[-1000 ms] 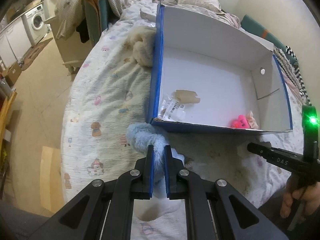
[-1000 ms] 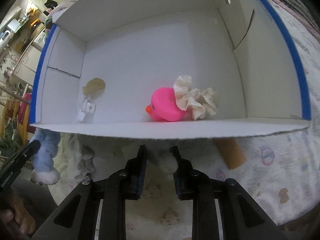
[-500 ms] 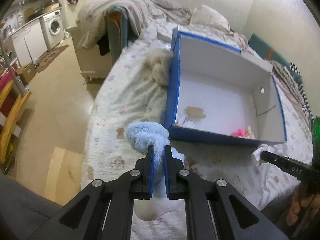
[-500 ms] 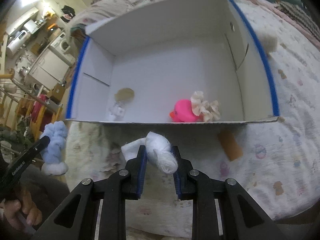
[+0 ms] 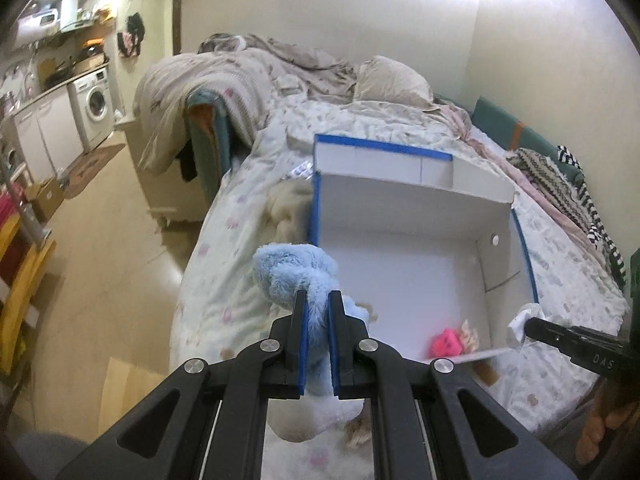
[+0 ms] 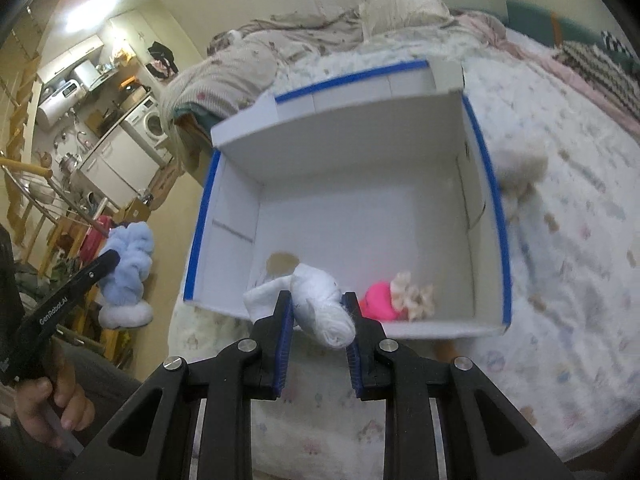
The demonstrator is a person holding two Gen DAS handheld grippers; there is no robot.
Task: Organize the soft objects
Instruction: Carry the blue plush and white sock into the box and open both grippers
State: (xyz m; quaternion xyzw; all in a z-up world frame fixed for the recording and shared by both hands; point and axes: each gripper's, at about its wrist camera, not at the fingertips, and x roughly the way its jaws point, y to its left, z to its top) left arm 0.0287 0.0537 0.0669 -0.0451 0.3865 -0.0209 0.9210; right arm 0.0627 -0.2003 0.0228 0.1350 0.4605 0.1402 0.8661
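Observation:
My left gripper is shut on a fluffy blue plush toy and holds it in the air at the near left corner of the white box with blue edges. The plush also shows in the right wrist view. My right gripper is shut on a rolled white sock, held above the box's near wall. Inside the box lie a pink toy duck and a cream scrunchie.
The box sits on a bed with a patterned white sheet. A cream fluffy thing lies on the bed by the box's left wall; another cream fluffy thing lies by its right wall. The floor drops off left.
Both grippers have risen well above the bed with their loads. The blue plush and the white sock left the sheet and now hang at the box's near edge.

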